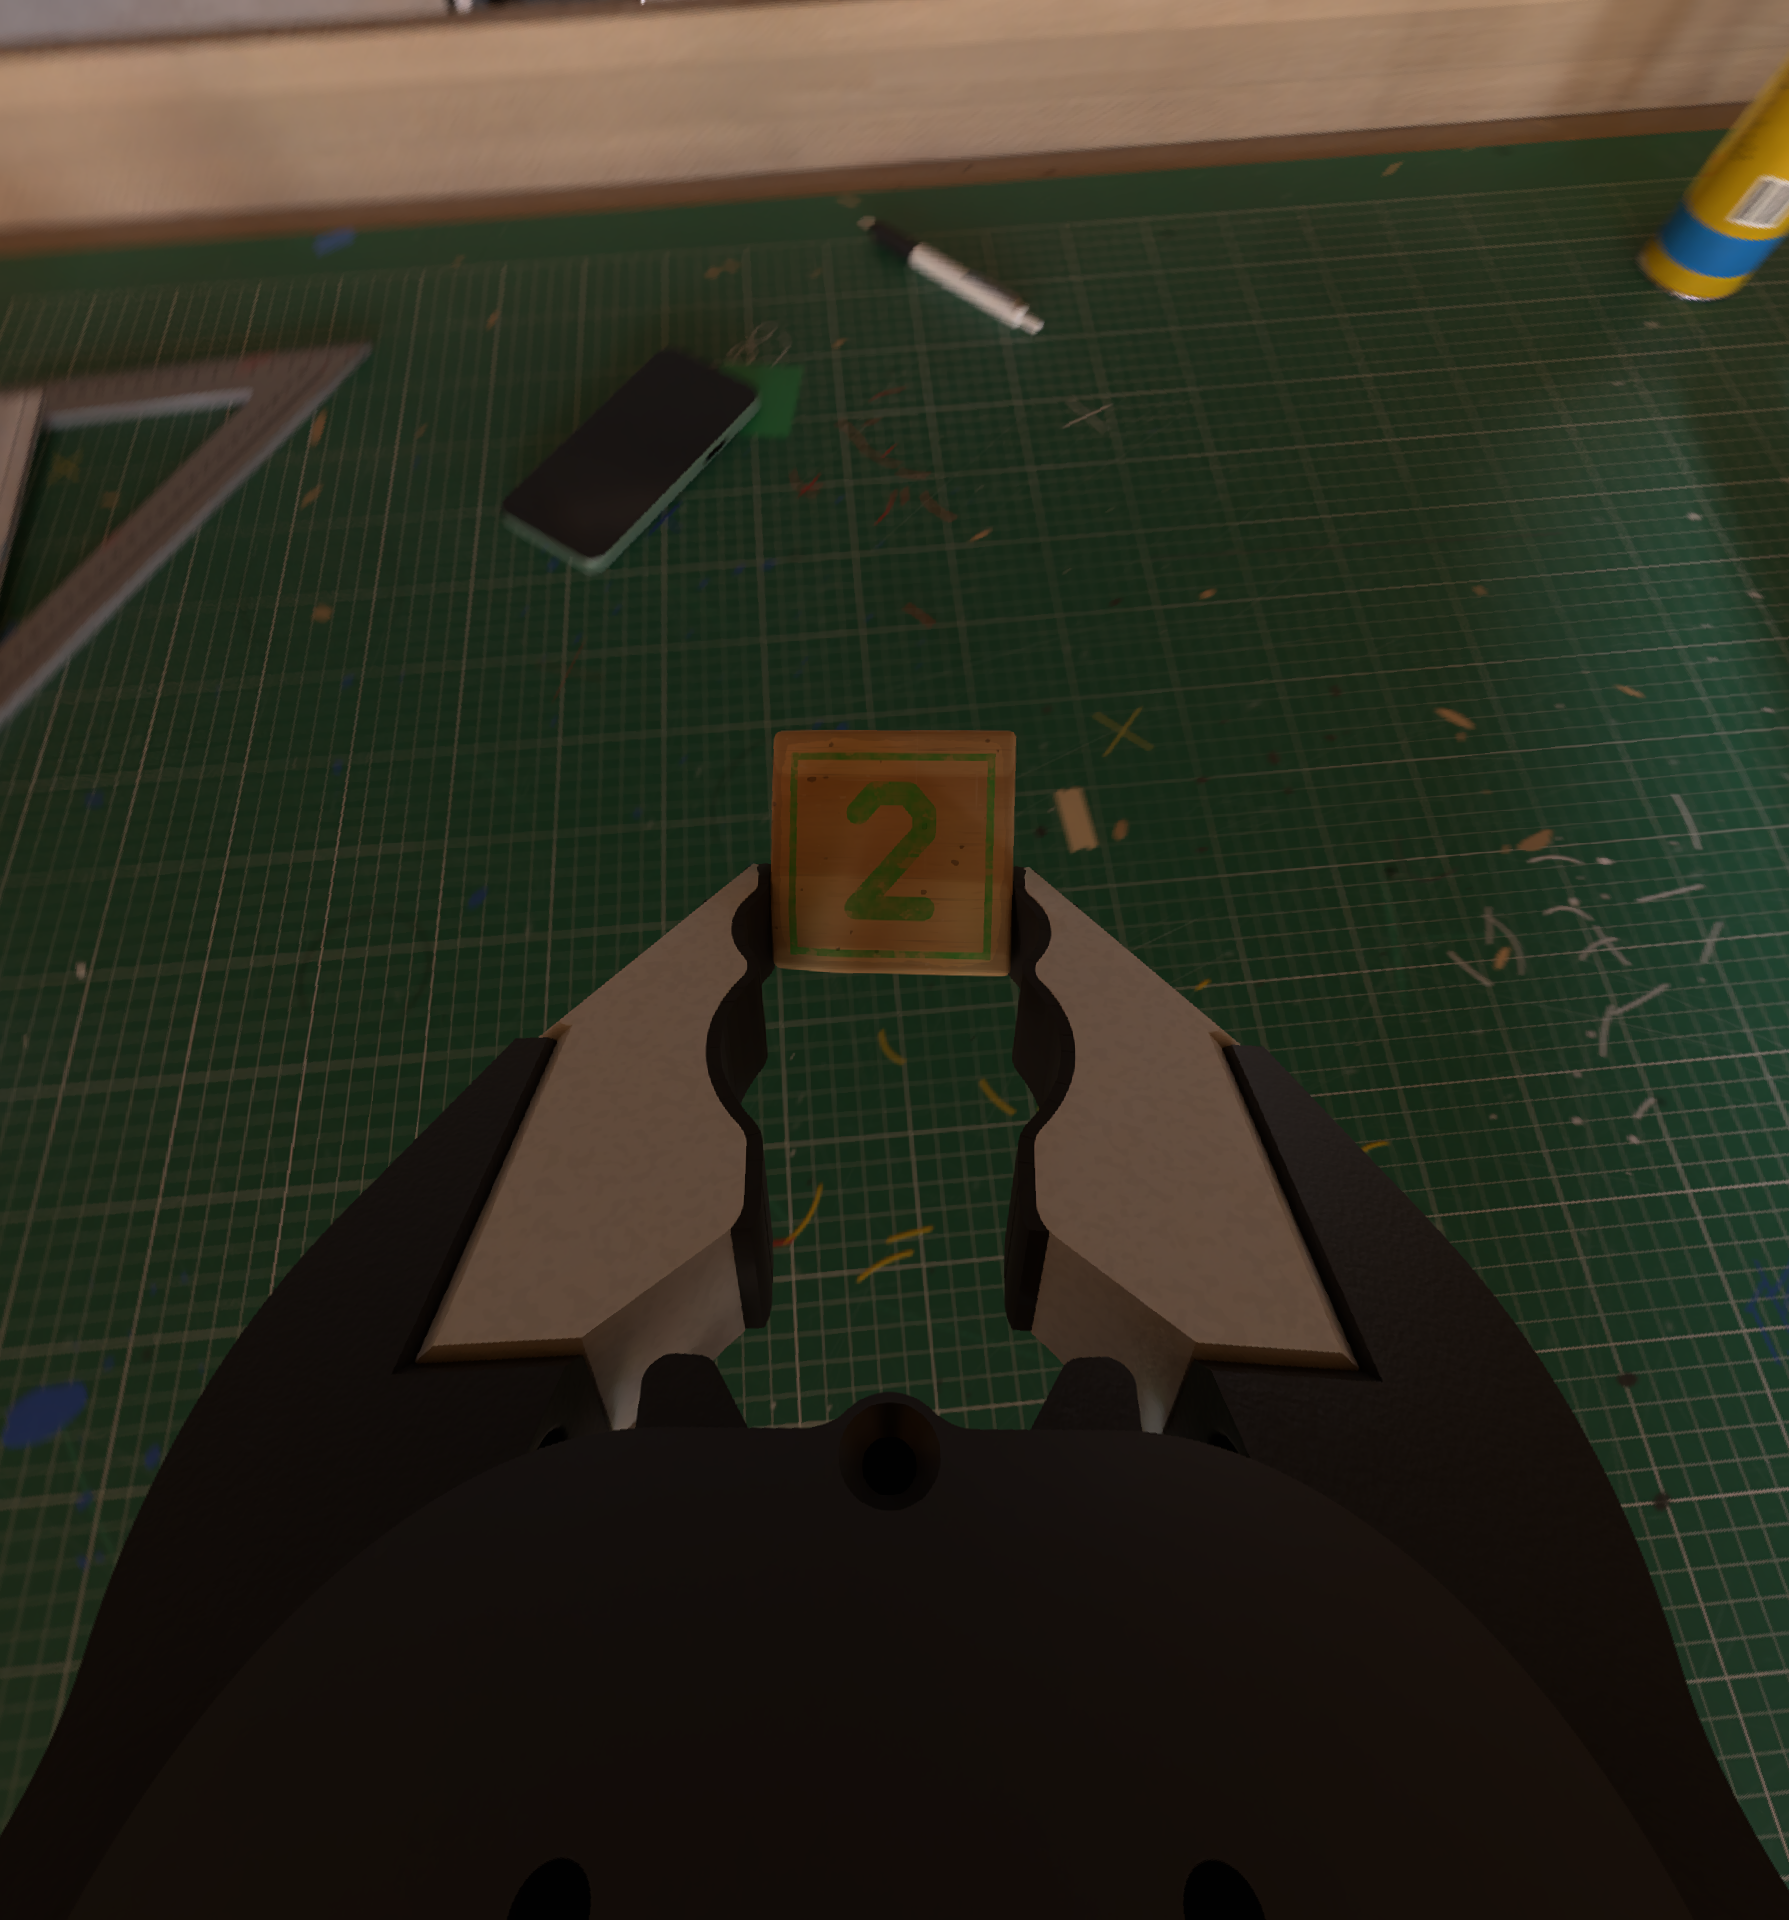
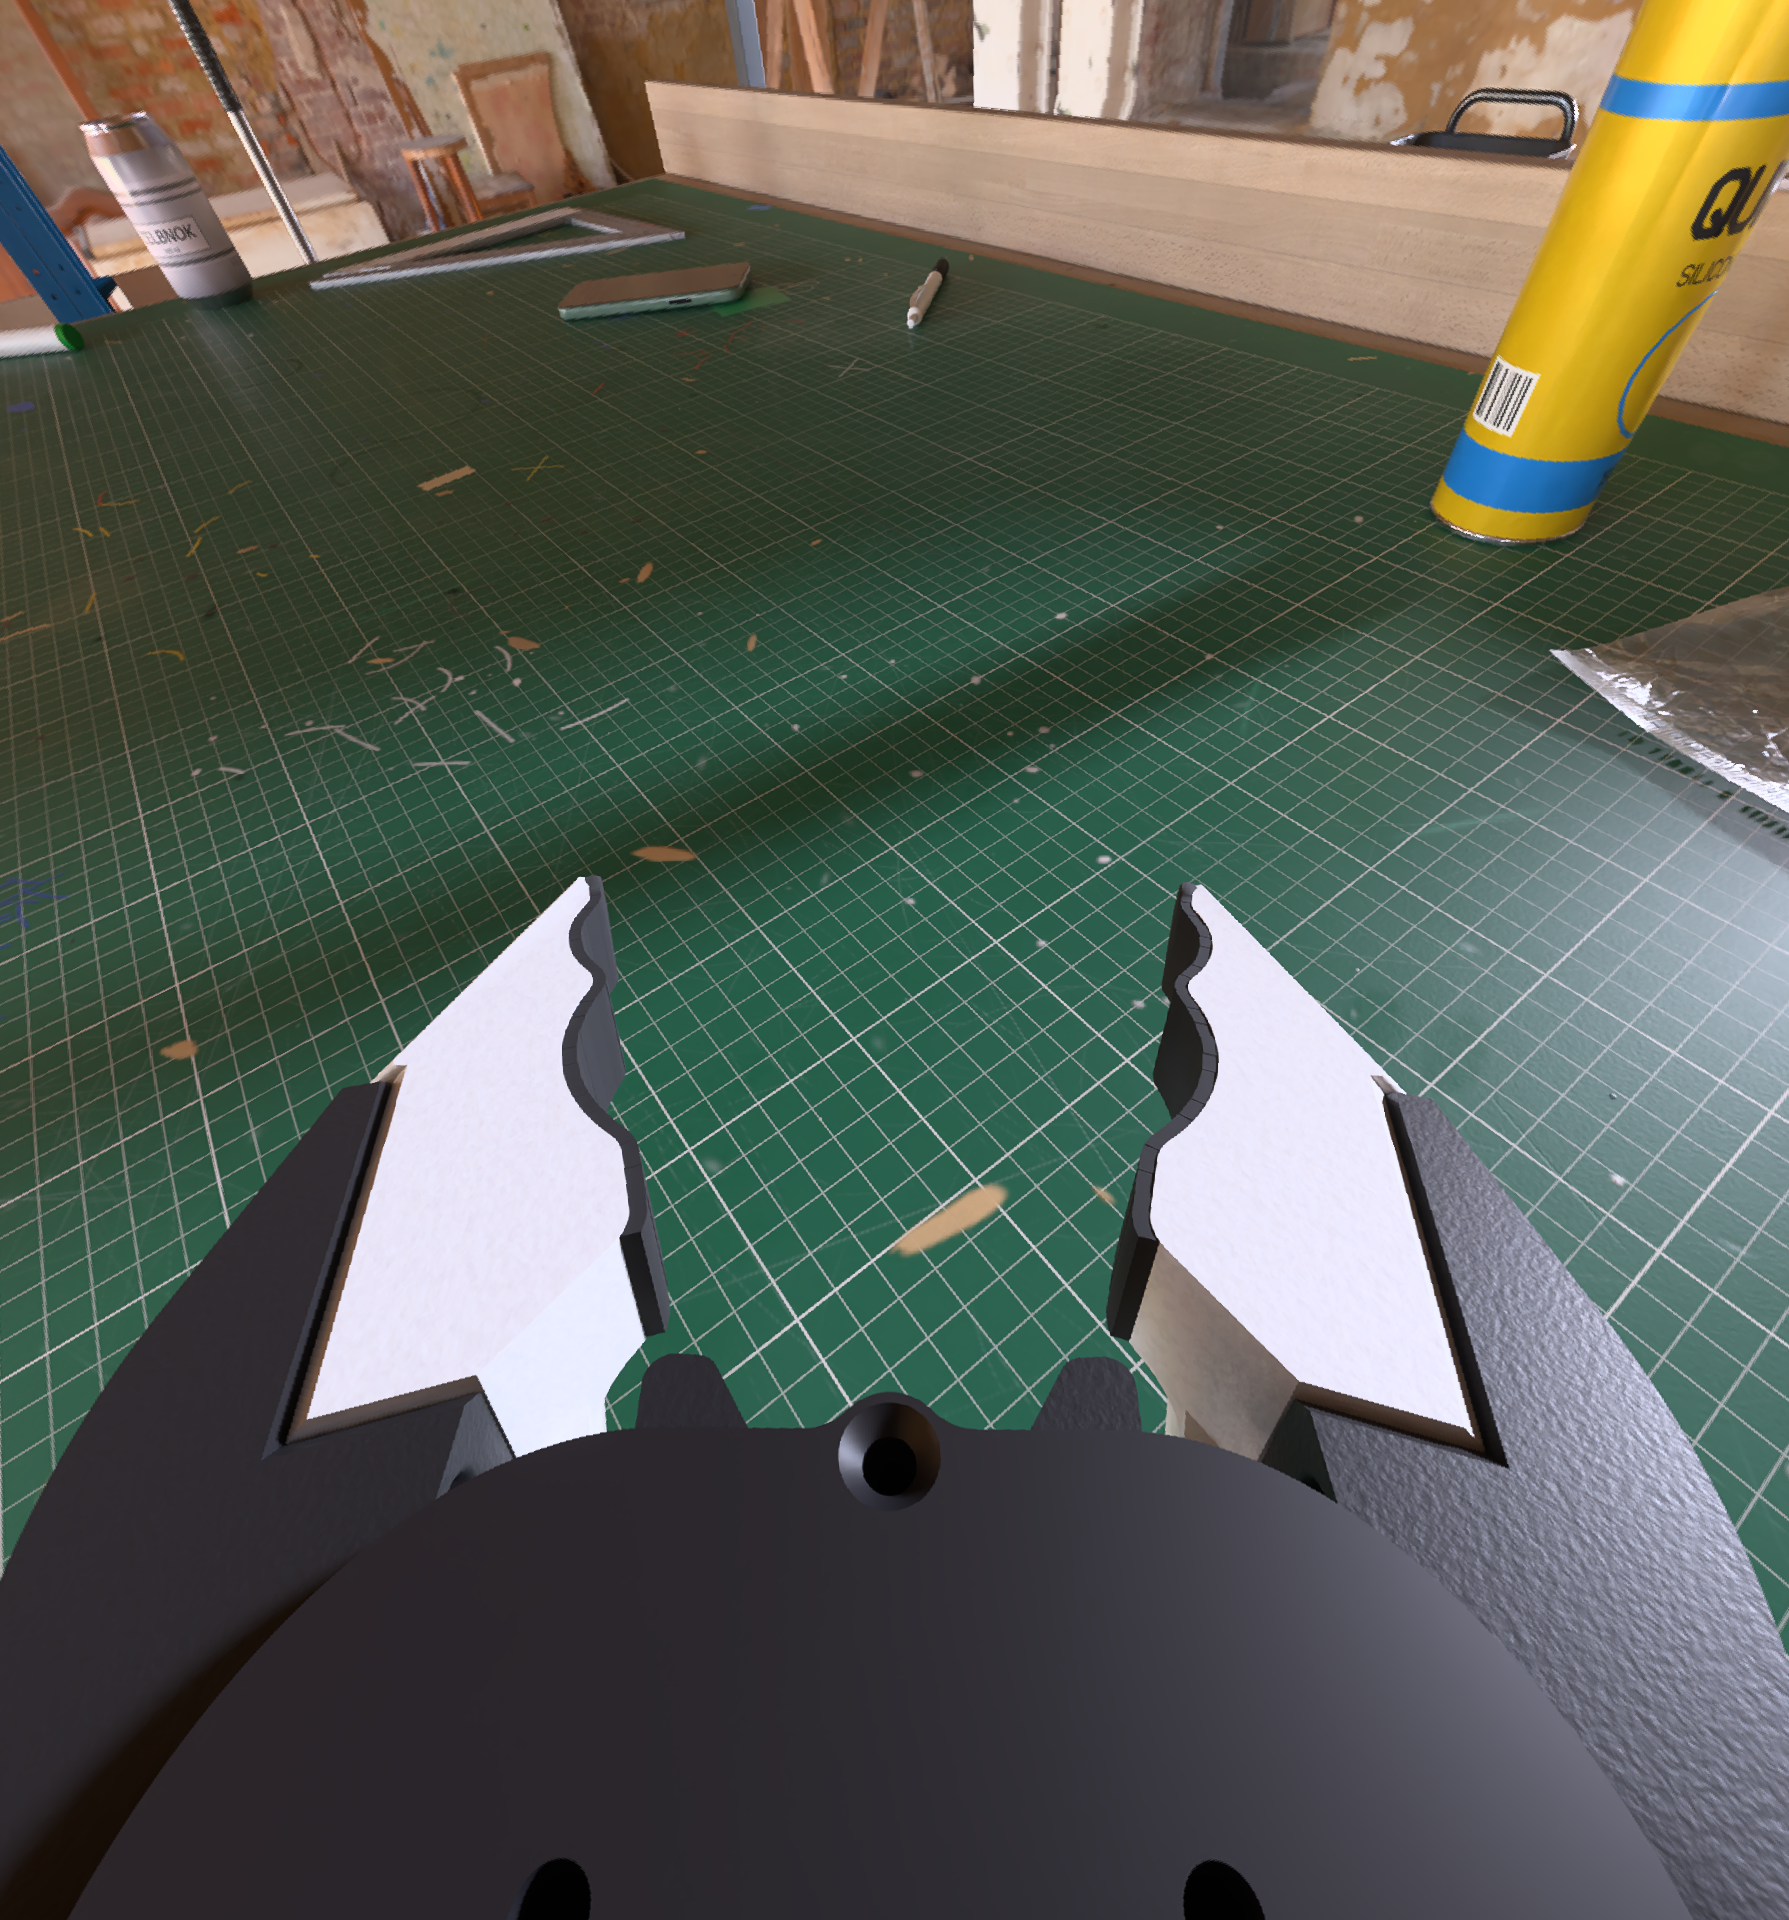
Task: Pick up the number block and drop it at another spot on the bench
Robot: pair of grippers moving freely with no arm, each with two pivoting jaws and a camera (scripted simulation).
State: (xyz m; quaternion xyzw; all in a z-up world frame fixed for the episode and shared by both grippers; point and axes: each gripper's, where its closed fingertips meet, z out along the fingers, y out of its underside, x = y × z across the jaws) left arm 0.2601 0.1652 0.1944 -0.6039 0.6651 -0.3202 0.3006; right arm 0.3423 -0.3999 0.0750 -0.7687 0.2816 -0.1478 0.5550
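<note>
Green gridded counter (image 1: 1389,623) lay under me. My left gripper (image 1: 892,914) was clamped on the number block's (image 1: 894,852) side faces, just off the mat. It seemed light, stiff, smooth. My right gripper (image 2: 890,904) stood apart, holding nothing.

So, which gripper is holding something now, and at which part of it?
The left gripper holds the number block by its two opposite side faces, near the lower half. The right gripper is open and holds nothing.
</note>
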